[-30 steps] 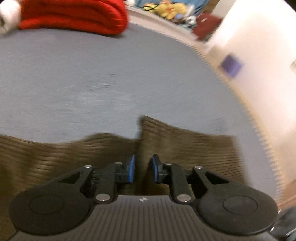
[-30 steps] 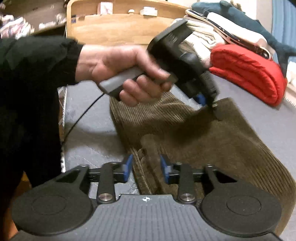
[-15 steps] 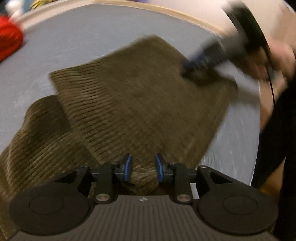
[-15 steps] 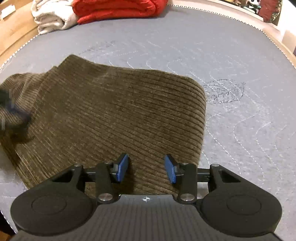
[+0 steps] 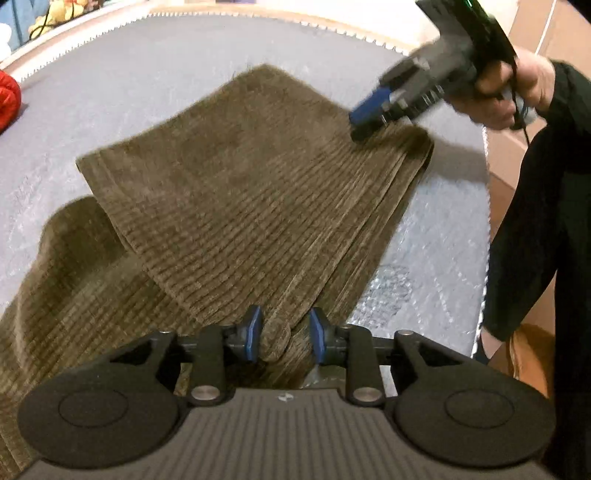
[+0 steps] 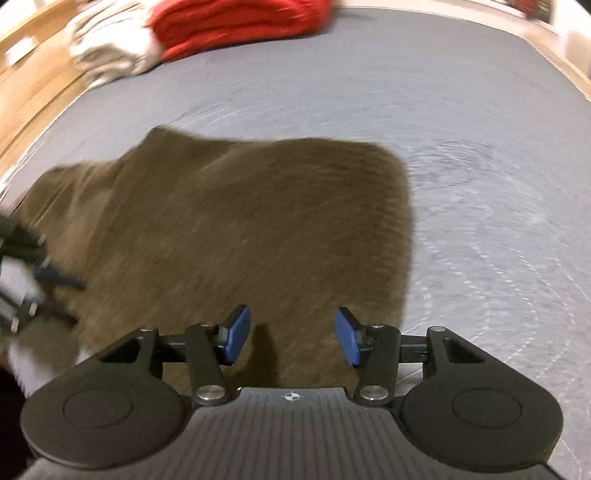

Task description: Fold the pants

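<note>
Brown corduroy pants [image 5: 240, 184] lie folded over on the grey mat [image 5: 110, 74], a top layer across a lower one. My left gripper [image 5: 286, 334] sits at the near edge, shut on a thick roll of the cloth between its blue pads. At the far right corner of the pants a hand [image 5: 517, 88] holds my right gripper [image 5: 364, 122] with its tips down on the cloth. In the blurred right wrist view, the right gripper [image 6: 291, 336] hovers over the pants [image 6: 258, 221]. Its jaws are opening and pinch nothing. The left gripper [image 6: 55, 280] shows as a smear at the left edge.
A folded red blanket [image 6: 240, 22] and a pale cloth [image 6: 110, 48] lie at the far end of the mat [image 6: 480, 110]. A dark sleeve [image 5: 554, 184] and a cardboard box [image 5: 509, 155] stand at the mat's right edge. Bare mat lies beyond the pants.
Both grippers swung round and carried the cloth over, so a top layer now lies across the pants. The right jaws have widened off the cloth. The left jaws have hardly changed.
</note>
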### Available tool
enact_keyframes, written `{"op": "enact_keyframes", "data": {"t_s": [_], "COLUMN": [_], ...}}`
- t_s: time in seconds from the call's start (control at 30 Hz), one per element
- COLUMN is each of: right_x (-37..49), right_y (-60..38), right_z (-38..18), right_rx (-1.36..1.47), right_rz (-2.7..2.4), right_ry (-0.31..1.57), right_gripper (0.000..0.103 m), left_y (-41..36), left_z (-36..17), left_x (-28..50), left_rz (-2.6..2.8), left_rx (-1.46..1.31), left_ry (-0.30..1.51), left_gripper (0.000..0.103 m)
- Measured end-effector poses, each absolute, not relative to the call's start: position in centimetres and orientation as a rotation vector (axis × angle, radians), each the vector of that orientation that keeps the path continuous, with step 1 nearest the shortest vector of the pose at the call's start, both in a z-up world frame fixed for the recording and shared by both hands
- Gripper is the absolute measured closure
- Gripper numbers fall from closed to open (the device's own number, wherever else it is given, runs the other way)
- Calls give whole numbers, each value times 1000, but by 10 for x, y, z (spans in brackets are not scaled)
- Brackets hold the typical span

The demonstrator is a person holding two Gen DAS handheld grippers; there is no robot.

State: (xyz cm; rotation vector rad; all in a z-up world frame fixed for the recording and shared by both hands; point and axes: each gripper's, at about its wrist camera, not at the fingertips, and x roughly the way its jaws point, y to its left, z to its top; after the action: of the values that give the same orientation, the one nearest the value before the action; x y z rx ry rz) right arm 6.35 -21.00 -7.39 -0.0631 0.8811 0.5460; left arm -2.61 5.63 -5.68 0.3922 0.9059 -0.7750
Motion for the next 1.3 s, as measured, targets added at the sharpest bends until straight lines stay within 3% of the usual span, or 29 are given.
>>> {"op": "enact_keyframes", "data": {"t_s": [0.27, 0.43, 0.53, 0.7, 0.77, 1.0, 1.2, 1.27, 1.3], "right_x": [19, 16, 23, 36, 39, 40, 41, 39, 38], "right_y": [-199, -204, -220, -243, -246, -238, -247, -250, -251], "right_z": [-88, -83, -76, -76, -83, -105, -104, -101, -99], "right_rx": [-311, -292, -158, 10, 51, 140, 181, 189, 195], "right_rz": [659, 656, 631, 479, 417, 428, 414, 413, 414], "right_ry": [881, 879, 878, 874, 890, 989, 977, 963, 954], "right_gripper": [51, 53, 52, 39, 24, 23, 49, 66, 70], "left_y": [60, 79, 99, 117, 113, 102, 103, 102, 102], "left_z": [-61, -46, -40, -53, -60, -63, -69, -71, -72], "left_x": [-34, -33, -20, -8, -9, -17, -14, -12, -11], "left_rz": [-756, -739, -619, -518, -535, -561, -567, -564, -565], "left_rx": [456, 320, 162, 8, -13, 61, 22, 3, -5], "left_ry": [934, 895, 873, 937, 978, 991, 1000, 1008, 1011], "left_gripper": [73, 73, 67, 67, 67, 66, 66, 67, 67]}}
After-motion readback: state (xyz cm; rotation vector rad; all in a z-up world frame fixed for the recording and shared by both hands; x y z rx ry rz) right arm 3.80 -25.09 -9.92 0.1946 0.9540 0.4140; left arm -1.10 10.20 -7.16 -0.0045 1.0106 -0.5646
